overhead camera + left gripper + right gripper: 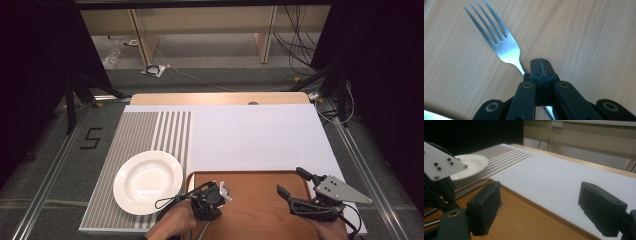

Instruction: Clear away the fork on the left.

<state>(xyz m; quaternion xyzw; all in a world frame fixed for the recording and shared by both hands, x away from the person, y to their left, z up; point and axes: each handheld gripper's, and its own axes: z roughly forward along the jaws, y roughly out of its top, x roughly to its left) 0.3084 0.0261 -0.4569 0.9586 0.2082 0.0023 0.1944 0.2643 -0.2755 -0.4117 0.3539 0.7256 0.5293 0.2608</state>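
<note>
The wooden tray [260, 210] lies beneath both tools, and the white plate [147, 181], left of the left tool [541, 65], holds nothing. The left tool's jaws are clamped on the fork [504, 46] handle, tines projecting ahead over the tray. The right tool [549, 207] hovers with jaws apart.

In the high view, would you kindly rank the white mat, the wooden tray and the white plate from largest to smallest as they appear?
1. White mat, by far the largest.
2. Wooden tray, though the picture's bottom edge cuts it off.
3. White plate, the smallest.
</note>
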